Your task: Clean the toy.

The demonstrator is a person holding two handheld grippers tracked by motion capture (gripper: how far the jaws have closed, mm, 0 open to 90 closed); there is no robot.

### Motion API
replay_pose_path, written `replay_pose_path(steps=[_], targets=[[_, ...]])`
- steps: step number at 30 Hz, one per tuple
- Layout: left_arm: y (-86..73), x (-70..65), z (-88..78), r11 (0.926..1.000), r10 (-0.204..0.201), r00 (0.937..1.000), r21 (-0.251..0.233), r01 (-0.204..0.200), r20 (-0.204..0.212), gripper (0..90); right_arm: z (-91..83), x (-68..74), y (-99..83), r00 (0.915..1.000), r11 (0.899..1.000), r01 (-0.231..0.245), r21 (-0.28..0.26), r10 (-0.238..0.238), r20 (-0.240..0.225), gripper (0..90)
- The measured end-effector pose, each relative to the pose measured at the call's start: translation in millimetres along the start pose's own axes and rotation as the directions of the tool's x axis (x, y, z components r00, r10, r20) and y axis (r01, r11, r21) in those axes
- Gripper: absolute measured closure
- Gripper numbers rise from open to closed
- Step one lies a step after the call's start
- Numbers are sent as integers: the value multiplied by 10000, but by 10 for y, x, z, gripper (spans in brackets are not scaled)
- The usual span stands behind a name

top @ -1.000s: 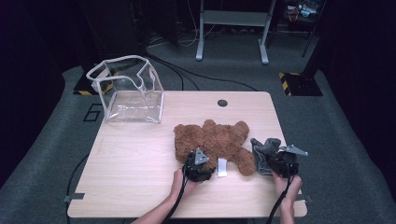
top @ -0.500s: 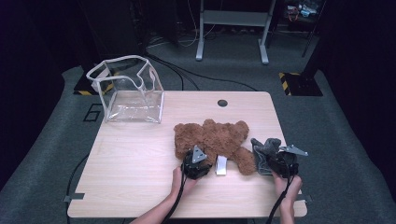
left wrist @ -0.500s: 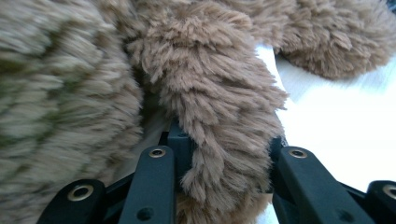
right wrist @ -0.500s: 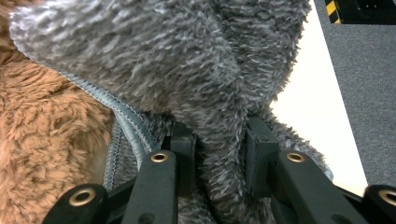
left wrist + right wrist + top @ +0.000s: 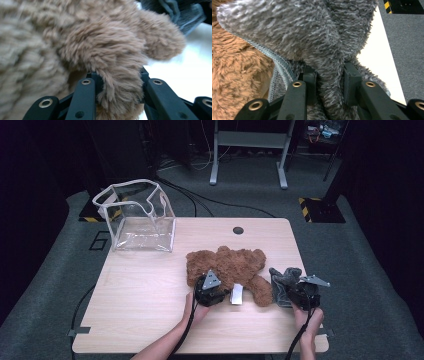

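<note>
A pale wooden worktop (image 5: 150, 290) stands on grey carpet (image 5: 55, 270); a grey metal frame (image 5: 248, 150) rises at upper centre amid dark surroundings.

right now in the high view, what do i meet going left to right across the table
clear bag → left tool on the brown bear → white tag → grey plush → right tool

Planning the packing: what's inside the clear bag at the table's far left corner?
Nothing shows through the clear bag but tabletop.
</note>
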State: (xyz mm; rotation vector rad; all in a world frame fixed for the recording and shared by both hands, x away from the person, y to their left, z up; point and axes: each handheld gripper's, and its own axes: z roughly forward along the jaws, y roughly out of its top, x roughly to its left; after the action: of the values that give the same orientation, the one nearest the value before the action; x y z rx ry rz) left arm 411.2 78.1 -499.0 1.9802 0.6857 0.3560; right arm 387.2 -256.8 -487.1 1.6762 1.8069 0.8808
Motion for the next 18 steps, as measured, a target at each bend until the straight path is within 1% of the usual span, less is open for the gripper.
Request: replay_pose_path(steps=[3, 5, 7, 10, 11, 12, 14, 18], targets=[[64, 27, -20, 9999, 129, 9999, -105, -128, 74, 710, -3, -9, 4, 10000, 10000, 11, -38, -11, -8, 692], [117, 49, -36, 9993, 264, 9996, -252, -262, 54, 710, -10, -13, 8, 10000, 10000, 30, -58, -30, 28, 691], [174, 64, -52, 9987, 330, 9995, -383, -329, 30, 711, -15, -10, 12, 10000, 10000, -31, -36, 32, 47, 690], [253, 87, -76, 9979, 422, 9990, -494, -416, 120, 712, -20, -9, 19, 10000, 10000, -34, -18, 34, 62, 689], [274, 90, -83, 9978, 416, 9990, -525, -406, 176, 711, -21, -9, 20, 10000, 10000, -31, -53, 31, 62, 689], [291, 92, -89, 9971, 454, 9989, -614, -446, 111, 712, -25, -9, 22, 10000, 10000, -48, -50, 48, 50, 689], [324, 96, -114, 9962, 428, 9989, -766, -413, 169, 712, -25, -14, 25, 10000, 9999, 13, -101, -13, 48, 688], [400, 88, -198, 9929, 472, 9986, -1103, -445, 217, 712, -25, -32, 25, 10000, 9999, 13, -109, -12, 48, 687]])
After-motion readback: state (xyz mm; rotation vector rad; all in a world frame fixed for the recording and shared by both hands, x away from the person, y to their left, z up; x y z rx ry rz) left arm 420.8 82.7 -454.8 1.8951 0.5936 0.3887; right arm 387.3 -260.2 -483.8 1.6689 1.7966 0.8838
